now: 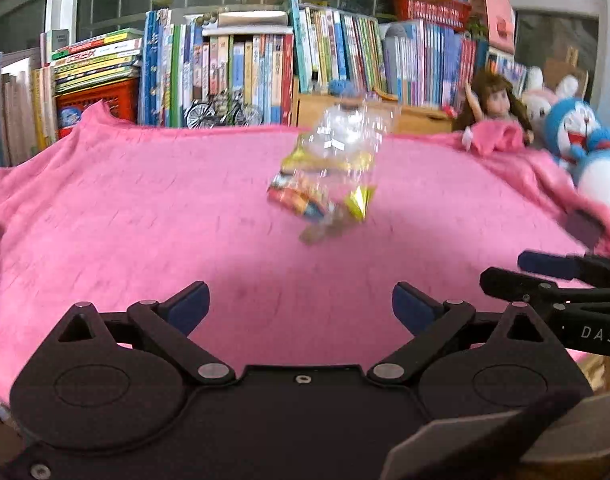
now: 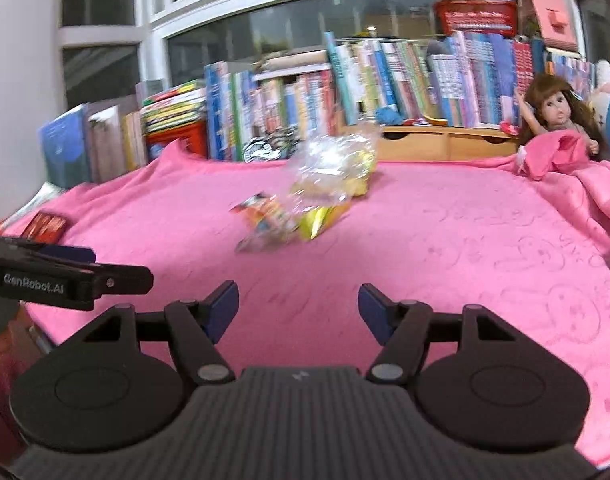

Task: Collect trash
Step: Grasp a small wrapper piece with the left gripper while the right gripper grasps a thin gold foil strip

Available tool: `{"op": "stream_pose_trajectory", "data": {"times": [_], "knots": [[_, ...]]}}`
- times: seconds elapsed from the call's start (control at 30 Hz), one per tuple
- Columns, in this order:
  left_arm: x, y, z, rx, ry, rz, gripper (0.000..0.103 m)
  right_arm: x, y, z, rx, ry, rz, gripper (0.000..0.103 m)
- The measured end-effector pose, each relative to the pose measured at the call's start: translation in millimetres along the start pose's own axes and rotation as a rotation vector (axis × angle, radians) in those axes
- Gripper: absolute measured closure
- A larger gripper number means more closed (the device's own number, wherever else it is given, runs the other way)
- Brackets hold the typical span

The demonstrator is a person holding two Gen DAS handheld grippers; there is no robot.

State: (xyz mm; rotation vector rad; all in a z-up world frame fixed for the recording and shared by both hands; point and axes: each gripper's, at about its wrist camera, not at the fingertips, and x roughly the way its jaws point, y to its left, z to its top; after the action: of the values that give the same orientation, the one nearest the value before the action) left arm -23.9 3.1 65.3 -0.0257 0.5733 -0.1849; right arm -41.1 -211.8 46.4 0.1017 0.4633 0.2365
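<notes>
A heap of trash lies in the middle of the pink blanket (image 1: pixel 105 208): a crumpled clear plastic bottle (image 1: pixel 341 136) (image 2: pixel 329 160), a colourful wrapper (image 1: pixel 301 198) (image 2: pixel 261 216) and a yellow wrapper (image 1: pixel 361 200) (image 2: pixel 321 220). My left gripper (image 1: pixel 301 308) is open, well short of the heap, with nothing between its fingers. Also open and empty, my right gripper (image 2: pixel 299 306) stands back from the heap. Each gripper shows at the edge of the other's view.
Rows of books (image 1: pixel 245 68) and a wooden drawer box (image 2: pixel 445 142) line the back. A doll (image 2: pixel 557 116) and plush toys (image 1: pixel 577 132) sit at the back right. A red box (image 2: pixel 45 226) lies on the blanket (image 2: pixel 465 240) at the left edge.
</notes>
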Motion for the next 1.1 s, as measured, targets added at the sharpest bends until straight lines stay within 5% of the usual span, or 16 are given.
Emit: {"op": "stream_pose_trajectory", "data": {"times": [0.23, 0.57, 0.67, 0.73, 0.83, 1.1], "knots": [[74.7, -11.0, 28.9, -0.027, -0.025, -0.013, 0.005, 69.7, -41.4, 36.7, 0.162, 0.120, 0.010, 0.025], [165.3, -29.4, 38.3, 0.002, 0.028, 0.015, 0.006, 142.2, -54.8, 67.6, 0.204, 0.224, -0.007, 0.025], [181.2, -29.8, 41.4, 0.005, 0.046, 0.006, 0.021, 153.4, -50.3, 68.9, 0.198, 0.240, -0.007, 0.025], [186.1, -27.4, 41.3, -0.009, 0.078, -0.014, 0.053, 158.8, -47.5, 70.6, 0.194, 0.248, -0.005, 0.025], [181.3, -24.1, 38.8, -0.018, 0.064, 0.020, 0.081, 169.6, -43.0, 73.7, 0.190, 0.261, 0.003, 0.026], [148.3, -7.7, 32.8, -0.047, 0.033, 0.043, 0.081, 198.6, -17.2, 73.8, 0.145, 0.291, 0.015, 0.026]]}}
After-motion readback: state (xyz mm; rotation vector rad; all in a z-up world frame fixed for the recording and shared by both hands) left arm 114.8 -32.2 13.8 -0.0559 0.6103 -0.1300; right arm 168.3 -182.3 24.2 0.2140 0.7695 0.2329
